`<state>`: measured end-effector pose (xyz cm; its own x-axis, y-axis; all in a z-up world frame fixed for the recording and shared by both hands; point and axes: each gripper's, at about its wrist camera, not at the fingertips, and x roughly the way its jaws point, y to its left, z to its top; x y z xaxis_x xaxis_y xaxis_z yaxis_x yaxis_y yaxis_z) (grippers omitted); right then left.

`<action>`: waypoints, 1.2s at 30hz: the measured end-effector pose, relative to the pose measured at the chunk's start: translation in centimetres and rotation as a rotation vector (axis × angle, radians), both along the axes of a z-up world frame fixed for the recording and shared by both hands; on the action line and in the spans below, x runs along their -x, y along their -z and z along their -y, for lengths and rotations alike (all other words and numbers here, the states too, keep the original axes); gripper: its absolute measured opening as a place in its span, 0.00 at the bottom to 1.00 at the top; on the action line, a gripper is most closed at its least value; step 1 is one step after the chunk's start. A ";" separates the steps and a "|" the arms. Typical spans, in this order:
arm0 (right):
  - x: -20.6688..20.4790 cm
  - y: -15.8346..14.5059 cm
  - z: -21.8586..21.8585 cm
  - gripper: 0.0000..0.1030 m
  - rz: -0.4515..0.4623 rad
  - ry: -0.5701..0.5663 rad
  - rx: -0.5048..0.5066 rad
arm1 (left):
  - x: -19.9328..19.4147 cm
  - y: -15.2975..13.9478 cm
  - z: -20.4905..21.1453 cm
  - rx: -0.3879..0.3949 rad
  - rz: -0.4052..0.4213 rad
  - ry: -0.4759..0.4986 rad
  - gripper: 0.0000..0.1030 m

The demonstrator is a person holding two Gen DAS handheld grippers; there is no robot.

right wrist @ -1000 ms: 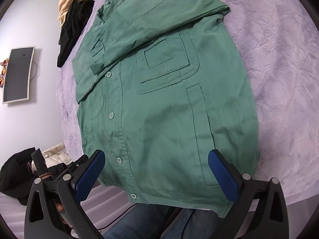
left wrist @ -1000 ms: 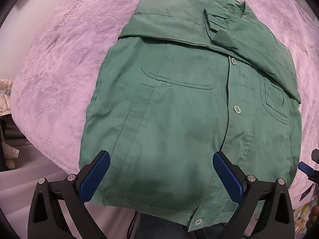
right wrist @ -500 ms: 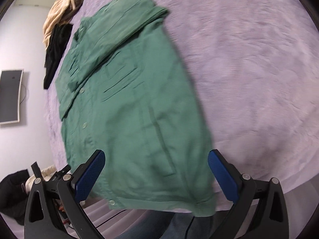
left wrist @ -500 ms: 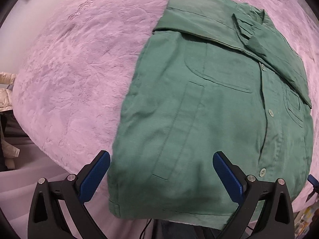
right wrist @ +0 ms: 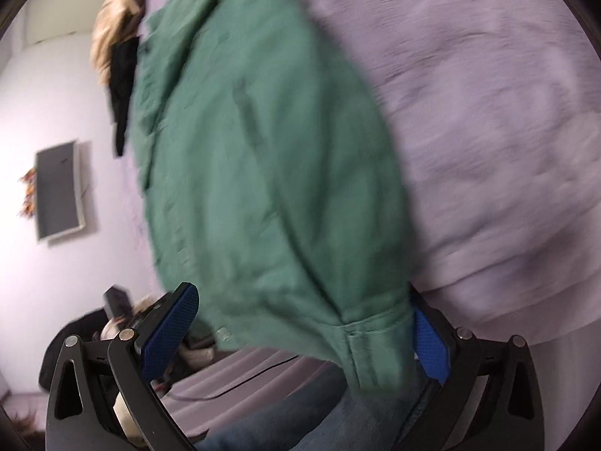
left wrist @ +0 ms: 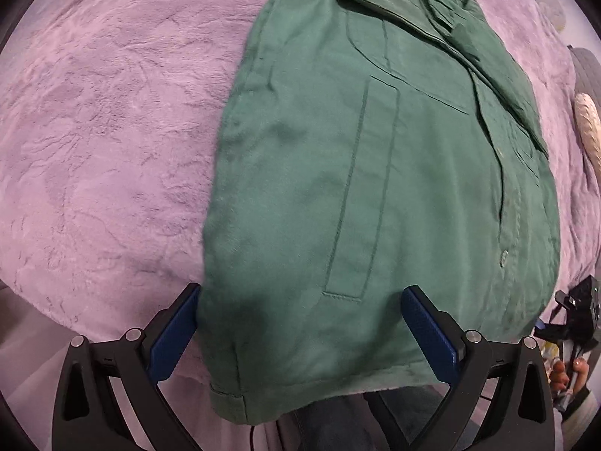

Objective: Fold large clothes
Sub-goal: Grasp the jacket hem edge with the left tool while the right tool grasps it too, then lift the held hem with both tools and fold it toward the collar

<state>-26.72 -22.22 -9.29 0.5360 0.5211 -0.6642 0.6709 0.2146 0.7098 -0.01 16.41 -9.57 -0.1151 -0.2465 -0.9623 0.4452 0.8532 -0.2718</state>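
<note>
A green button-up shirt (left wrist: 375,173) lies flat on a lilac bedspread (left wrist: 94,131), sleeves folded across its chest, hem toward me. My left gripper (left wrist: 300,330) is open, its blue pads astride the shirt's lower left hem corner, which lies between them. My right gripper (right wrist: 304,327) is open around the lower right hem corner of the shirt (right wrist: 263,173); the view is blurred. The hem hangs over the bed's front edge.
Black and tan clothes (right wrist: 120,56) lie at the far end of the bed. A dark framed panel (right wrist: 58,191) hangs on the white wall. The person's jeans (right wrist: 300,421) are below the hem. The right gripper (left wrist: 578,312) shows at the left view's right edge.
Both grippers have moved outward and down to the shirt's hem corners, the left to the left corner and the right to the right corner. Both stay open.
</note>
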 end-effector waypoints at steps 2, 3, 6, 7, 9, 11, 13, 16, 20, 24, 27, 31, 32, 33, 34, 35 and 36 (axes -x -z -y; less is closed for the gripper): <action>-0.8 -1.2 -0.5 1.00 0.098 0.015 -0.028 | 0.8 -0.2 0.4 -0.004 0.011 0.041 1.00; -1.2 -1.5 -0.6 1.00 0.133 0.026 -0.041 | 1.2 -0.2 0.5 -0.006 0.014 0.057 1.00; -1.4 -0.5 -0.5 1.00 0.076 0.030 -0.017 | 1.9 -0.1 0.7 0.006 -0.007 0.073 1.00; -1.4 0.0 -0.5 1.00 0.030 0.024 0.000 | 2.3 -0.1 0.8 0.007 -0.011 0.084 1.00; -1.0 1.2 -0.7 1.00 -0.043 0.024 0.006 | 3.3 0.0 0.9 -0.005 -0.003 0.111 1.00; -0.8 1.6 -1.0 1.00 -0.068 0.035 0.002 | 3.7 0.3 1.1 -0.020 0.000 0.134 1.00; -0.8 1.4 -1.2 1.00 -0.061 0.042 0.006 | 4.1 0.6 0.9 -0.025 -0.017 0.138 1.00; -1.0 1.3 -1.6 1.00 -0.080 0.051 0.024 | 4.7 0.6 0.2 -0.008 -0.031 0.104 1.00; -0.8 1.2 -1.7 0.68 -0.137 0.093 0.030 | 4.5 0.3 -0.4 -0.047 0.002 0.042 0.65; 0.0 0.8 -1.2 0.14 -0.085 0.129 -0.019 | 4.3 -0.5 -1.2 0.013 -0.019 0.046 0.21; -0.2 -0.5 -0.5 0.14 0.036 0.174 -0.103 | 3.2 -1.2 -3.2 0.100 -0.103 -0.037 0.17; -2.1 -2.8 1.0 0.14 0.181 0.199 -0.183 | 1.6 -3.0 -5.0 0.242 -0.182 -0.164 0.17; -2.9 -3.5 1.6 0.14 0.212 0.196 -0.192 | 1.4 -3.8 -5.2 0.272 -0.187 -0.188 0.17; -3.6 -4.0 2.2 0.14 0.232 0.190 -0.195 | 1.0 -4.6 -5.2 0.306 -0.189 -0.214 0.17; -4.6 -4.5 2.7 0.14 0.249 0.181 -0.197 | 0.6 -5.5 -5.0 0.336 -0.187 -0.240 0.17; -5.7 -4.9 3.6 0.14 0.265 0.174 -0.200 | -0.2 -6.2 -5.3 0.359 -0.184 -0.260 0.17; -6.5 -5.1 4.2 0.14 0.280 0.170 -0.203 | -0.8 -7.1 -4.9 0.384 -0.178 -0.289 0.17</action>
